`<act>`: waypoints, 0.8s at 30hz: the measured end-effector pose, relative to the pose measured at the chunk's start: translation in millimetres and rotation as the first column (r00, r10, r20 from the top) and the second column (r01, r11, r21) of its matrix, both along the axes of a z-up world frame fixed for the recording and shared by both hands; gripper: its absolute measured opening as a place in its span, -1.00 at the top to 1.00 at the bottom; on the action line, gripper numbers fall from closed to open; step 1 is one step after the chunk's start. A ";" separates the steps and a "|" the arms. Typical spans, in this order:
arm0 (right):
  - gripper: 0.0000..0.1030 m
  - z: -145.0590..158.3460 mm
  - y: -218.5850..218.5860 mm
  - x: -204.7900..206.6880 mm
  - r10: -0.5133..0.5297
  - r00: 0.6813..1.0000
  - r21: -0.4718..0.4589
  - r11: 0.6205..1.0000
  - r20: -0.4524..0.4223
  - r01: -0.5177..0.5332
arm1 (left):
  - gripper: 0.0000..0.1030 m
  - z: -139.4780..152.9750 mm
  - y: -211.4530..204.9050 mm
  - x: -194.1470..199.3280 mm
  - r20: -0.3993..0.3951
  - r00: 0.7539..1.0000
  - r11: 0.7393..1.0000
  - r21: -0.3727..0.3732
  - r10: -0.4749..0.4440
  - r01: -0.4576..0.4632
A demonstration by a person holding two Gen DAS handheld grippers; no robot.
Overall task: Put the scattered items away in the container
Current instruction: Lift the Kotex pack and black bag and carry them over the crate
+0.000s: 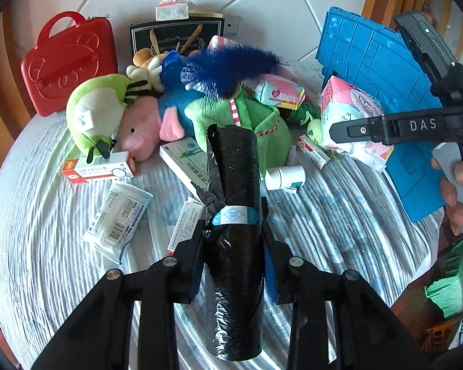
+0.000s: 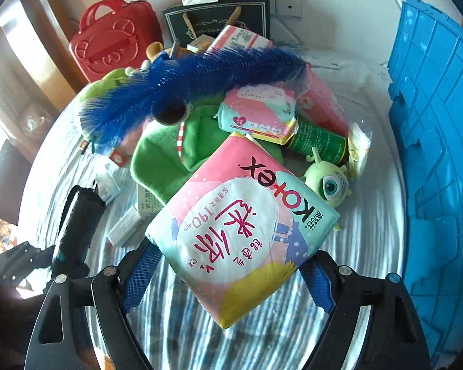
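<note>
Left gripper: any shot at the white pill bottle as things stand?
Probably not yet. The left gripper is shut on the black bag roll, so its fingers are occupied. The white pill bottle itself lies uncovered on the striped cloth, just right of the roll.

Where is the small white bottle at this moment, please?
In the left wrist view, the small white bottle lies on its side on the striped cloth, just right of the black roll held by the left gripper, below the green plush.

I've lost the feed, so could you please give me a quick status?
Left tool gripping black bag roll. Right tool gripping pink pad pack. Blue plastic crate unobstructed.
</note>
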State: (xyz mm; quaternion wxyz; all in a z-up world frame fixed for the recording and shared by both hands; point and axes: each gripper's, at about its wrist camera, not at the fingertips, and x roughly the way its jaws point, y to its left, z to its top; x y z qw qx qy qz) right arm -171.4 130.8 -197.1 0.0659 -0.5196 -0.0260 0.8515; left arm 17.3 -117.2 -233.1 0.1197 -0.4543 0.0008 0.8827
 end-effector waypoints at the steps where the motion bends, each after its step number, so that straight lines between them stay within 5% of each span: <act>1: -0.64 6.4 -3.1 3.7 0.007 1.000 -0.006 1.000 -0.006 -0.007 | 0.39 6.2 0.8 0.7 -0.009 1.000 1.000 -0.001 0.004 -0.004; 24: -0.64 174.6 -26.8 64.6 0.151 0.951 -0.068 0.982 -0.269 -0.176 | 0.39 179.1 38.5 2.5 -0.262 0.963 0.998 -0.019 0.058 -0.066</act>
